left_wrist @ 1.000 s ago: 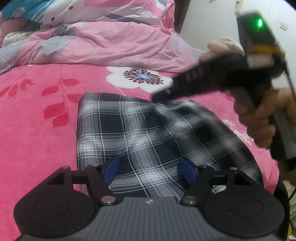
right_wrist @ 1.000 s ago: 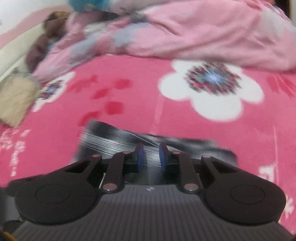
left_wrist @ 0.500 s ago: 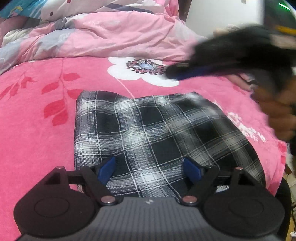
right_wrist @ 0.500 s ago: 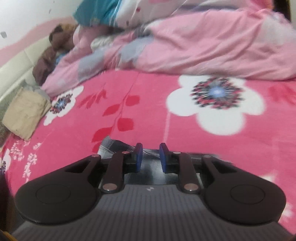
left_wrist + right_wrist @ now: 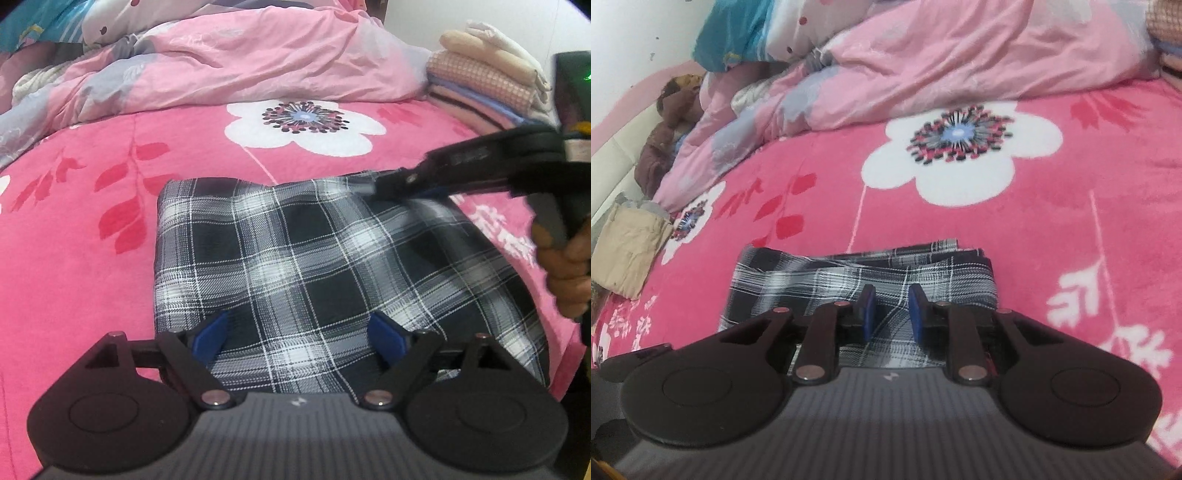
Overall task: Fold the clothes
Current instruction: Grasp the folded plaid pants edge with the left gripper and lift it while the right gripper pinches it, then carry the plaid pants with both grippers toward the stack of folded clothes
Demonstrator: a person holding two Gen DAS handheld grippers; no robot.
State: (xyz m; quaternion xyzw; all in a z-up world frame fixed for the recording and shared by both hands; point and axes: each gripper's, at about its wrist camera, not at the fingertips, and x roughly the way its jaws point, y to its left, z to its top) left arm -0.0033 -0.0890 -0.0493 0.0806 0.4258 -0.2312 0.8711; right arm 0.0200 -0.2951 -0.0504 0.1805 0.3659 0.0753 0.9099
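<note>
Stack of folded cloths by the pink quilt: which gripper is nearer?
Right. The right gripper is at the black-and-white plaid garment's far edge, below the stack of folded cloths. The left gripper hangs open over the garment's near edge, farther away.

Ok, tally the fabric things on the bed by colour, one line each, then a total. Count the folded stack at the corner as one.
Black-and-white plaid folded garment: 1
Hot-pink flowered bed blanket: 1
Pale pink crumpled quilt: 1
Teal blue cloth: 1
Pastel stack of folded clothes: 1
Brown plush toy: 1
Tan cushion: 1
Total: 7
</note>
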